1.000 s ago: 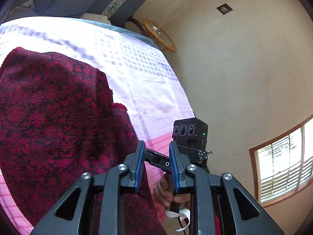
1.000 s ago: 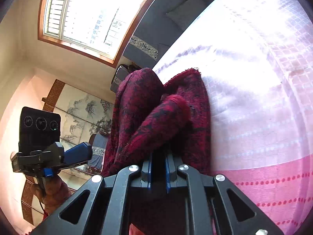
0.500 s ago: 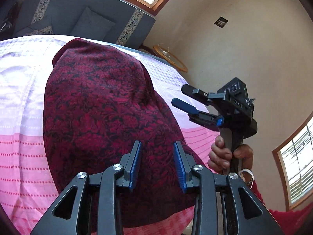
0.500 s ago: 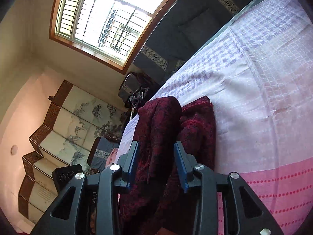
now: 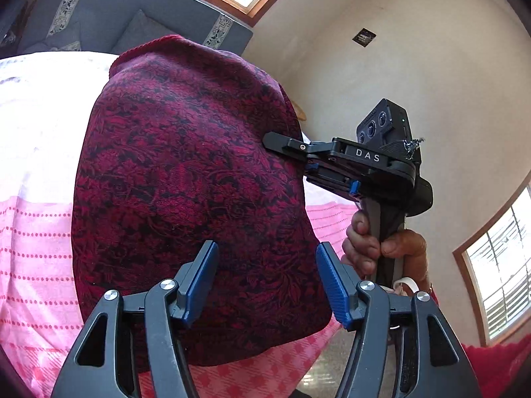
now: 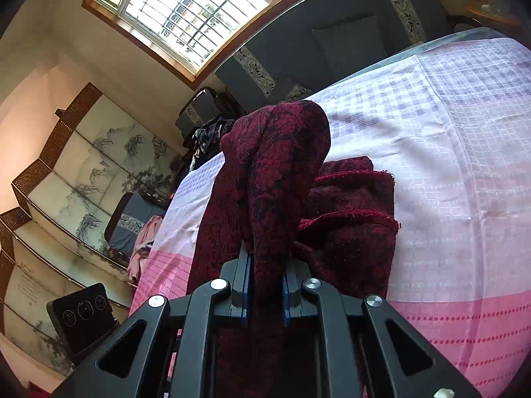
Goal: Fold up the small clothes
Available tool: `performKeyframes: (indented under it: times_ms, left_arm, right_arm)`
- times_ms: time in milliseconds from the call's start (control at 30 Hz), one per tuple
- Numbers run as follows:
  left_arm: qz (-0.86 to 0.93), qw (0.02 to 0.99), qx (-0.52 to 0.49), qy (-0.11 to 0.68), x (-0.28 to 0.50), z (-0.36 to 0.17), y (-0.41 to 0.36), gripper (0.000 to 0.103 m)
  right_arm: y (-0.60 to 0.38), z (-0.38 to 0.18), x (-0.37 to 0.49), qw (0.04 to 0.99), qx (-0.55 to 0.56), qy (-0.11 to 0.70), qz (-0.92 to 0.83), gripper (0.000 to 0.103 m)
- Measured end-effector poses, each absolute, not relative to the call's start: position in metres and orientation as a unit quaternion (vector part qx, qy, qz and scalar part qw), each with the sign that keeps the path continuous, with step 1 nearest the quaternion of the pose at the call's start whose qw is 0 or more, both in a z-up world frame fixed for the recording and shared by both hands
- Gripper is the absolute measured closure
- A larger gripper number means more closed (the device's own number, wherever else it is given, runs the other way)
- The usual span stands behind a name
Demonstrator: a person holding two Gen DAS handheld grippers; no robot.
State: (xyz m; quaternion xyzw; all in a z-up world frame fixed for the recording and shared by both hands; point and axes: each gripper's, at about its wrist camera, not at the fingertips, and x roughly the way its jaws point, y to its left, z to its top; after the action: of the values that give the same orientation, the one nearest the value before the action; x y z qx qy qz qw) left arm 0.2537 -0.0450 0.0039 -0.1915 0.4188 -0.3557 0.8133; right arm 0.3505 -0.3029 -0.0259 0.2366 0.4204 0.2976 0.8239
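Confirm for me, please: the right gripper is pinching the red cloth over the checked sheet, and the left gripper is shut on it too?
Not quite. The left gripper is open, its fingers spread apart, as the left wrist view shows. The right gripper does pinch the red cloth over the checked sheet.

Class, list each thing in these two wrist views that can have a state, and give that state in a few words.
Left gripper: open, holding nothing, hovering by the cloth.
Right gripper: shut on a lifted fold of the dark red cloth.
Dark red cloth: partly folded, one fold raised, the rest lying in layers on the bedsheet.
Bedsheet: spread flat under the cloth.
Right hand: wrapped around the right gripper's handle.
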Motion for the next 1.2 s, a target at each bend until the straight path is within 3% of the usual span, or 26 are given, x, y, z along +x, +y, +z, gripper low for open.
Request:
performKeyframes:
  times_ms: [233,367,500,767,833,867,900,1200]
  left_arm:
    - [-0.351,0.810,-0.164,0.439,0.251,-0.021,-0.059,0.040]
    - [-0.348,0.812,-0.166,0.438,0.249,-0.022,-0.059,0.039]
    - [-0.346,0.808,-0.182,0.440,0.249,-0.028,-0.054,0.039]
    - [-0.345,0.814,-0.171,0.436,0.242,-0.028,-0.055,0.039]
    - [-0.344,0.816,-0.167,0.434,0.242,-0.025,-0.063,0.039]
    - [-0.343,0.817,-0.166,0.432,0.240,-0.023,-0.065,0.039]
    - [-0.342,0.819,-0.166,0.430,0.239,-0.023,-0.064,0.039]
    - [-0.323,0.841,-0.210,0.379,0.230,-0.014,-0.043,0.039]
  right_arm:
    - [-0.337,-0.083,0.332,0.806,0.280,0.453,0.260,0.088]
    - [-0.347,-0.074,0.329,0.812,0.302,0.426,0.262,0.078]
    - [-0.347,-0.061,0.329,0.835,0.264,0.425,0.230,0.056]
    - [-0.340,-0.068,0.343,0.818,0.257,0.462,0.228,0.045]
    - [-0.335,-0.069,0.345,0.811,0.259,0.469,0.235,0.051]
    - [-0.332,-0.066,0.344,0.816,0.252,0.461,0.240,0.060]
    - [-0.327,-0.061,0.343,0.823,0.234,0.457,0.242,0.080]
    - [-0.300,-0.031,0.370,0.827,0.238,0.417,0.294,0.087]
